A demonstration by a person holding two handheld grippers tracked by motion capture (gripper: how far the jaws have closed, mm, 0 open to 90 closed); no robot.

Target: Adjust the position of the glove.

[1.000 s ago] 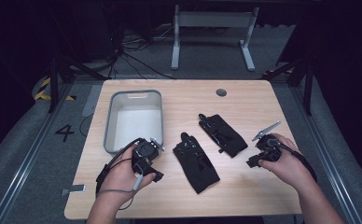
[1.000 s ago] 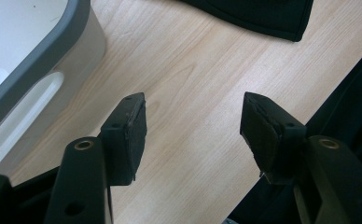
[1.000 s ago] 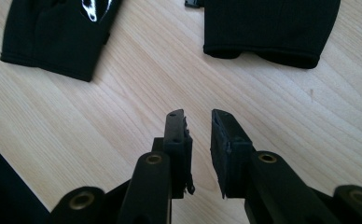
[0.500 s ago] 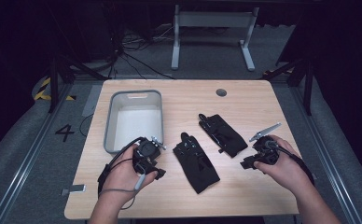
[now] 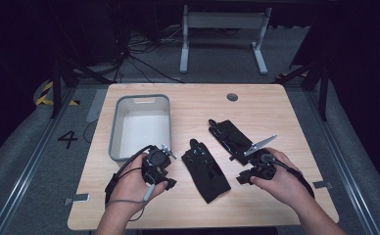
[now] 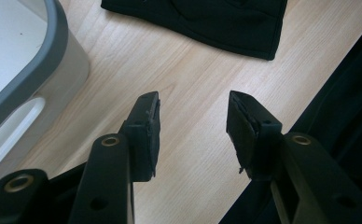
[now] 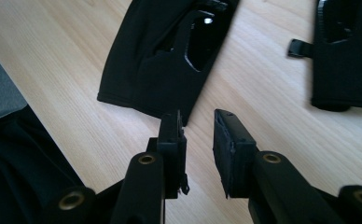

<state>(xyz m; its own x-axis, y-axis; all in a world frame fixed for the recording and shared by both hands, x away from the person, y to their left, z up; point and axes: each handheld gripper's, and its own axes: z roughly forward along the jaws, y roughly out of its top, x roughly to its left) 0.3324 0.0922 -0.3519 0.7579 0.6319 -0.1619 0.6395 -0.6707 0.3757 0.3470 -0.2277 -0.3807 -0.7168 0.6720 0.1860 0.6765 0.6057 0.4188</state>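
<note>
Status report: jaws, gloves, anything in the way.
Left gripper open, jaws just narrowed, nothing between. Right gripper open at near glove's cuff. Far glove untouched. Path clear.

Left gripper over bare wood, between bin and glove

The left gripper point(image 6: 193, 128) hangs over the pale wooden worktop point(image 6: 193, 60), its jaws parted with nothing between them, having just been closing. A grey bin point(image 6: 39, 70) sits at the left edge; a black glove point(image 6: 226, 23) lies flat at the top, apart from both.
</note>
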